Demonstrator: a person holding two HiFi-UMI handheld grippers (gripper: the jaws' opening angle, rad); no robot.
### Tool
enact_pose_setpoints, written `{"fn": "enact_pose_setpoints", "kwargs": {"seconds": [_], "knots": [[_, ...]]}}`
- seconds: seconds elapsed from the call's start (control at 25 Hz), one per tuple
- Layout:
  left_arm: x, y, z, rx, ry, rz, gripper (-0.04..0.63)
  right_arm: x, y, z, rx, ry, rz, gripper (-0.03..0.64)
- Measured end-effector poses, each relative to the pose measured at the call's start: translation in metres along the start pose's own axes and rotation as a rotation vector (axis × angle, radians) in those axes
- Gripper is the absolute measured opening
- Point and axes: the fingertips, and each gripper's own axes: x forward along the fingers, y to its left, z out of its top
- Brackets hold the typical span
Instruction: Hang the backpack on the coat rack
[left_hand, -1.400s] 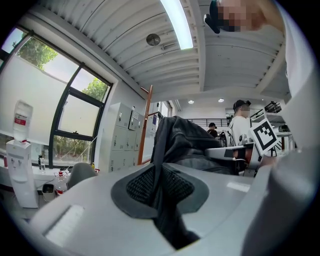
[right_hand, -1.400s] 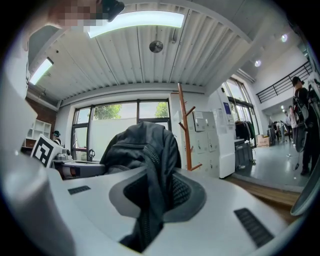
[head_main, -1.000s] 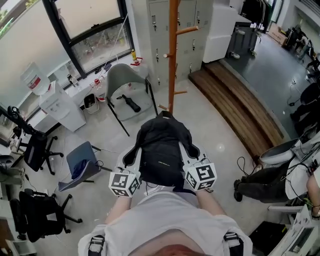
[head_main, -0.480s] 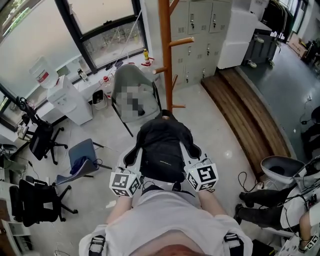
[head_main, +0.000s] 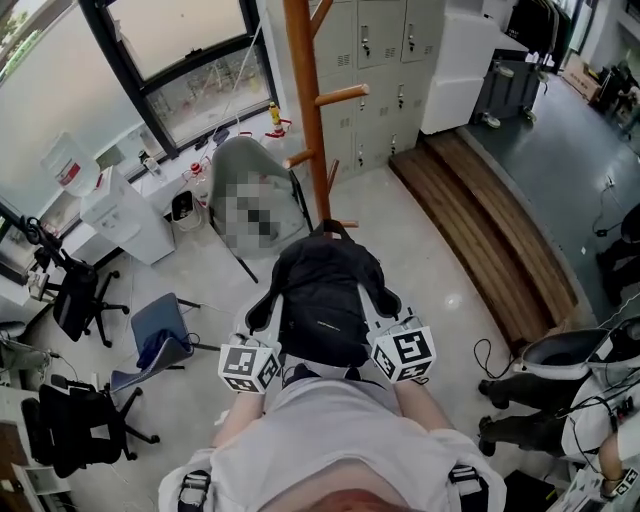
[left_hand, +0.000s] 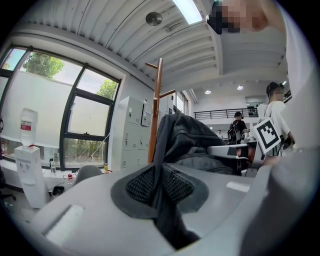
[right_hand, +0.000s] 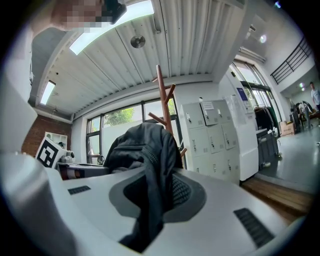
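Carrying stage: you are bringing the black backpack (head_main: 322, 300) toward the wooden coat rack (head_main: 305, 110); it is not yet hung.
Left side: your left gripper (left_hand: 157, 187) is clamped on a dark fold of the backpack, pinched between its mesh pads.
Right side: your right gripper (right_hand: 150, 197) is likewise closed on fabric at the opposite side.
Where it sits: the backpack hangs between both grippers before your chest, its top handle (head_main: 330, 228) pointing at the rack's post, near it but apart.
Next move: likely step closer and lift, so the top handle clears an upturned peg (head_main: 340, 96); the handle looks small, so aim carefully and release only once it has caught.
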Motion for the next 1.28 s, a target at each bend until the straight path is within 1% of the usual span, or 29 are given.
{"fn": "enact_pose_setpoints", "kwargs": {"seconds": [0.16, 0.36, 0.64, 0.88, 1.04, 1.28], "knots": [[0.010, 0.013, 0.002, -0.003, 0.000, -0.036, 0.052, 0.012, 0.002, 0.003, -0.013, -0.002, -0.034, 0.043], [0.018, 0.039, 0.009, 0.027, -0.022, -0.085, 0.052, 0.034, 0.012, 0.007, -0.022, -0.002, -0.069, 0.043], [0.020, 0.052, 0.014, 0.013, -0.045, -0.117, 0.052, 0.042, 0.021, 0.014, -0.040, -0.002, -0.094, 0.043], [0.014, 0.062, 0.023, 0.004, -0.076, -0.110, 0.052, 0.048, 0.032, 0.022, -0.044, -0.013, -0.089, 0.043], [0.007, 0.065, 0.040, 0.009, -0.120, -0.110, 0.052, 0.048, 0.039, 0.038, -0.052, -0.047, -0.075, 0.043], [-0.006, 0.074, 0.070, 0.022, -0.145, -0.089, 0.052, 0.055, 0.053, 0.064, -0.056, -0.098, -0.032, 0.043]]}}
